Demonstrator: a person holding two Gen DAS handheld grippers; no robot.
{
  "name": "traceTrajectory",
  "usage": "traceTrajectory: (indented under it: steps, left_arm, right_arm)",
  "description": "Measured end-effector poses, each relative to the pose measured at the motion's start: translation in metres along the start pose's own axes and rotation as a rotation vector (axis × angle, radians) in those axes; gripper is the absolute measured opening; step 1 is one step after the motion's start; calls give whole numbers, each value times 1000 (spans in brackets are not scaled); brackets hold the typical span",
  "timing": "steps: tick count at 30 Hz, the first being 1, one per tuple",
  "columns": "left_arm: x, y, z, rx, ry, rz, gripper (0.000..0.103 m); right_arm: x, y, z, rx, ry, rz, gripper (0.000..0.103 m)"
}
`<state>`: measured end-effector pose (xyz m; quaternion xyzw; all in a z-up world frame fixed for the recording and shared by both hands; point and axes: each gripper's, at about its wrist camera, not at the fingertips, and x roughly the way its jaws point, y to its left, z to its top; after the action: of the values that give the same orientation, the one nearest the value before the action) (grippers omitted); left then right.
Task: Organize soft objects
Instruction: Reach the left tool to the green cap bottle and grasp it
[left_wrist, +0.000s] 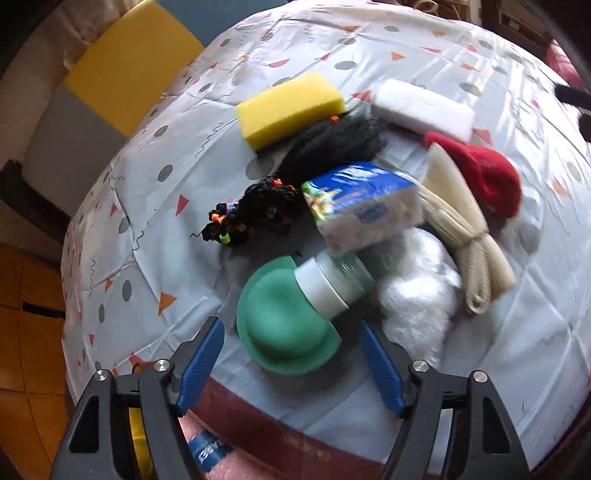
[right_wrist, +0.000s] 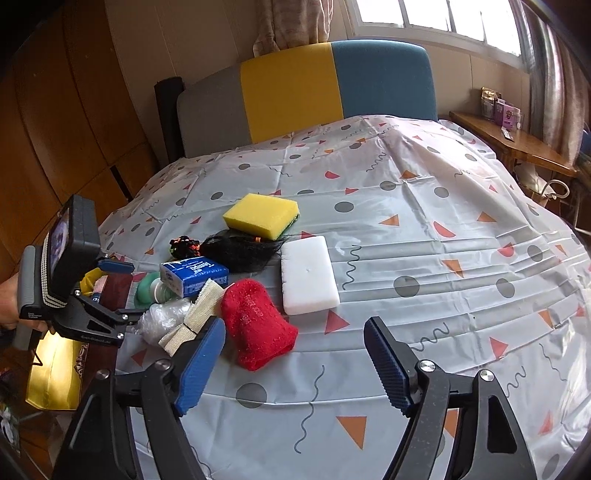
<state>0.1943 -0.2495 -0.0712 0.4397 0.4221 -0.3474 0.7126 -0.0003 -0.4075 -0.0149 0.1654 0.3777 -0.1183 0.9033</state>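
Jaws, left gripper (left_wrist: 291, 362): spread wide, nothing held; the green sponge disc (left_wrist: 280, 328) lies between the pads, untouched. Jaws, right gripper (right_wrist: 295, 365): spread wide, nothing held, over bare cloth near the desk's near edge.

Stock, one cluster toward the desk's left edge, on a patterned cover (right_wrist: 424, 229):
- yellow sponge (right_wrist: 260, 214), farthest back; light, springy; take across the short sides.
- white foam block (right_wrist: 309, 275), beside it; light, dents easily.
- black netting bundle (right_wrist: 236, 253); limp, likely to snag; pinch at the bunched end.
- tissue pack (right_wrist: 194, 275); soft, slick wrapper; grip across its width.
- red knitted piece (right_wrist: 256, 328); floppy; pinch mid-body.
- cream cloth roll (right_wrist: 195, 317); soft; hold at the tied waist.
- clear plastic wad (right_wrist: 162, 317); slippery, crushable.
- capped jar (left_wrist: 332, 284), resting against the disc; rigid.
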Motion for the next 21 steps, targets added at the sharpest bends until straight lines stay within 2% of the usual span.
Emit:
traceTrajectory:
  steps: [3, 4, 5, 7, 10, 11, 12, 17, 21]
  left_arm:
    - [9, 12, 5, -100, -18, -55, 75]
    - [12, 14, 6, -127, -23, -74, 73]
    - [14, 15, 5, -146, -22, -94, 65]
    - [16, 13, 4, -159, -37, -82, 61]
    - [9, 12, -4, -208, -65, -128, 57]
    - [6, 13, -7, -225, -70, -136, 50]
    - [2, 12, -11, -237, -78, -144, 47]
    - [-25, 9, -34, -319, -128, -199, 47]
    - [-57, 5, -49, -386, -204, -259, 47]
  right_arm:
    - [2, -3, 0, 8, 4, -3, 78]
    - [2, -4, 0, 11, 3, -2, 78]
    - [2, -4, 0, 15, 3, 1, 78]
    - [4, -5, -1, 15, 7, 1, 78]
    - [4, -4, -2, 13, 9, 2, 78]
    - [3, -4, -2, 13, 6, 3, 78]
    - [3, -4, -2, 13, 4, 5, 78]
    - [4, -4, -2, 21, 9, 16, 78]
    - [8, 0, -5, 14, 22, 38, 75]
